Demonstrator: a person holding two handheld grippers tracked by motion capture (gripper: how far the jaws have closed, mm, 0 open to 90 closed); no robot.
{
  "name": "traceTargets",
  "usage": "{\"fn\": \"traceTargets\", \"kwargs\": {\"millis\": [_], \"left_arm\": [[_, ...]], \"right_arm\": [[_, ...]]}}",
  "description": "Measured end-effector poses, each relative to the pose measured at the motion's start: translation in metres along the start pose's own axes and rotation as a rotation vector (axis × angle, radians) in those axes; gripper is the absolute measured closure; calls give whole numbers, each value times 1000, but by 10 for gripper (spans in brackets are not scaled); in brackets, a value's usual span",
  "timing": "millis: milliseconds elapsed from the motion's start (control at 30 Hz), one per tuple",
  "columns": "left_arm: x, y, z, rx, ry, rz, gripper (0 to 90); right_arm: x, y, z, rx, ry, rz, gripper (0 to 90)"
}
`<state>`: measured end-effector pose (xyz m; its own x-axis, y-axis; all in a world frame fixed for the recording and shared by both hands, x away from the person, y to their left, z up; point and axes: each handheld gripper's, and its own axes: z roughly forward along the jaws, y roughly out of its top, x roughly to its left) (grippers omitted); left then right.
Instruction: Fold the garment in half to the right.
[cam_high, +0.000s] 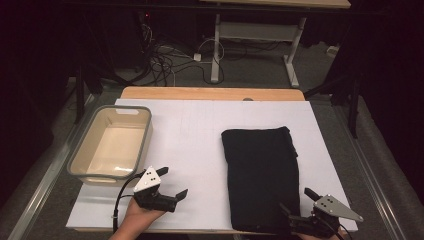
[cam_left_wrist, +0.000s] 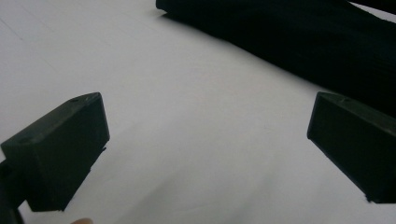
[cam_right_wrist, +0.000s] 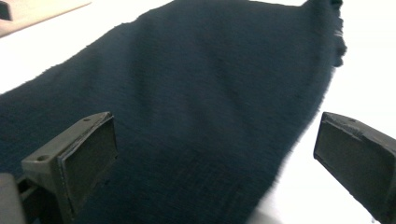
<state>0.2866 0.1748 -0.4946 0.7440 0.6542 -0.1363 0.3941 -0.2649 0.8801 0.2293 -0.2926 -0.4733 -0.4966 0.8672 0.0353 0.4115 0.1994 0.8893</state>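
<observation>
- a folded black cloth (cam_high: 261, 176) lies flat on the white table (cam_high: 195, 135), on its right half, with its near edge close to the table's front edge.
- the right gripper (cam_high: 299, 201) sits at the near right corner of the cloth, held by a hand at the bottom edge of the high view; its jaws stand wide apart with nothing between the pads.
- in the right gripper view the cloth (cam_right_wrist: 196, 107) spreads out ahead of and under the open jaws, and the right jaw is over the bare white table (cam_right_wrist: 373, 74).
- the left gripper (cam_high: 173, 183) is held by the left hand (cam_high: 140, 215) near the front of the table, well apart from the cloth; its jaws are also spread wide and empty.
- in the left gripper view the cloth (cam_left_wrist: 299, 42) lies ahead, beyond the jaws, with bare table (cam_left_wrist: 187, 140) between.
- a clear plastic tub (cam_high: 80, 165) stands on the left side of the table, just beyond the left gripper.
</observation>
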Motion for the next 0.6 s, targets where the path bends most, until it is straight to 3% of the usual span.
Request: {"fn": "traceTargets", "kwargs": {"millis": [600], "left_arm": [[0,0,0,1,-5,5,0]], "right_arm": [[55,17,23,27,122,-59,8]]}}
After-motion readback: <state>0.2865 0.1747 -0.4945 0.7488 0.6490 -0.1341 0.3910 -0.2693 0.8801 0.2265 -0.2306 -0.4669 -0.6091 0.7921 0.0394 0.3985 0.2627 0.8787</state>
